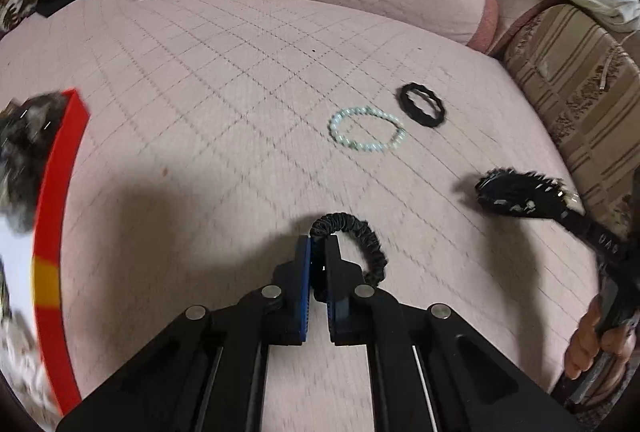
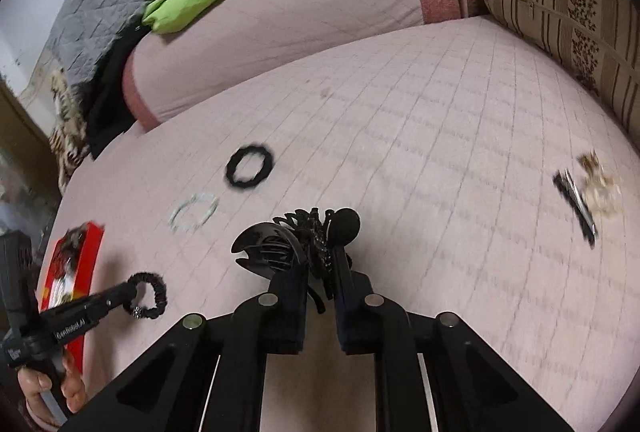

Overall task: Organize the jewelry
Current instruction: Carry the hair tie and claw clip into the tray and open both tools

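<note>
Faintly, "GenRobot.AI" on left hand-held gripper (image 2: 127, 292)

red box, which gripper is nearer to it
Left. The left gripper, shut on a scrunchie, sits just beside the red box; the right gripper, holding a claw clip, is farther off.

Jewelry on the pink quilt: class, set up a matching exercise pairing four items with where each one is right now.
Items:
1. black scrunchie
2. black claw clip
3. pearl bracelet
4. red box

Places:
A. lying free on the quilt beside a black wavy ring
B. at the left edge of the quilt
C. pinched in the left claw
D. gripped in the right claw

Pairs: 1-C, 2-D, 3-A, 4-B
</note>
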Available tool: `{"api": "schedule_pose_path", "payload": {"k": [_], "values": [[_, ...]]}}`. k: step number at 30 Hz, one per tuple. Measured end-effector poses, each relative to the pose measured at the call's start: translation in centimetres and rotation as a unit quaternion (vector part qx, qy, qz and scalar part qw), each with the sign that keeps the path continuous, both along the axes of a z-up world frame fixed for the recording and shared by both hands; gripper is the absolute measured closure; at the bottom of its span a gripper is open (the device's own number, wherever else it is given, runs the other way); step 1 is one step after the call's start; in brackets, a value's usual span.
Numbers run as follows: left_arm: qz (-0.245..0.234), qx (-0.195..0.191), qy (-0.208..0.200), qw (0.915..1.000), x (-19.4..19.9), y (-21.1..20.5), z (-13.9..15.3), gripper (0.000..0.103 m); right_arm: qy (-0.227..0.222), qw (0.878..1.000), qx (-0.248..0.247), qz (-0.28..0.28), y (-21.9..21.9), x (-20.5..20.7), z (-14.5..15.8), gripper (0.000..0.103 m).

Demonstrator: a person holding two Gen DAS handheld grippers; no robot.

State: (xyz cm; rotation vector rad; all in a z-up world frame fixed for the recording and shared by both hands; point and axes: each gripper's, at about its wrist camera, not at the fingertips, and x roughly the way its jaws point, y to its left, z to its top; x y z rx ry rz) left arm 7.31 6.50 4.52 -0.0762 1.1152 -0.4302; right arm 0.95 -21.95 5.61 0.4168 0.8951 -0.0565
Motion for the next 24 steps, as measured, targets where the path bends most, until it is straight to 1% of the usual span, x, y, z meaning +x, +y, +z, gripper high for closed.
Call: {"api": "schedule_pose_path", "payload": {"k": [4,8,12,16,17,18,19,20,21,24], "values": [[0.002,-0.018,-0.005,0.9998,-3.3,2.0,0.8,0.097,0.013,1.000,0.023,0.014,1.5,-3.7,-0.6,0.091],[0.005,-0.022,-0.002,0.9997,-6.0,3.7,0.6,0.097,0.020,0.999,0.008,0.026,3.4,-7.0,-0.9,0.091],[0.009,-0.030,0.004,0.9995,-7.1,4.5,0.3,0.097,0.024,0.999,0.007,0.034,4.5,-8.6,-0.6,0.091],[0.005,-0.015,0.007,0.9998,-7.7,4.6,-0.4,0.097,0.031,0.999,0.002,0.035,5.1,-9.4,-0.3,0.090],[0.004,-0.011,0.007,0.9999,-7.8,4.6,-0.5,0.097,0.033,0.999,0.005,0.031,5.1,-9.6,-0.3,0.083],[0.003,-0.009,0.008,0.9999,-7.9,4.6,-0.6,0.096,0.034,0.999,0.009,0.025,5.0,-9.7,-0.3,0.067],[0.002,-0.007,0.009,0.9999,-8.0,4.5,-0.8,0.096,0.033,0.999,0.011,0.018,4.9,-9.7,-0.2,0.057],[0.001,-0.007,0.010,0.9999,-8.0,4.5,-1.0,0.096,0.031,0.999,0.013,0.011,4.8,-9.8,-0.2,0.044],[0.000,-0.008,0.009,0.9999,-8.1,4.5,-1.1,0.096,0.027,1.000,0.013,0.004,4.7,-9.9,-0.1,0.039],[-0.002,-0.011,0.004,0.9999,-8.2,4.5,-1.1,0.096,0.026,1.000,0.011,-0.006,4.4,-10.0,0.0,0.034]]}}
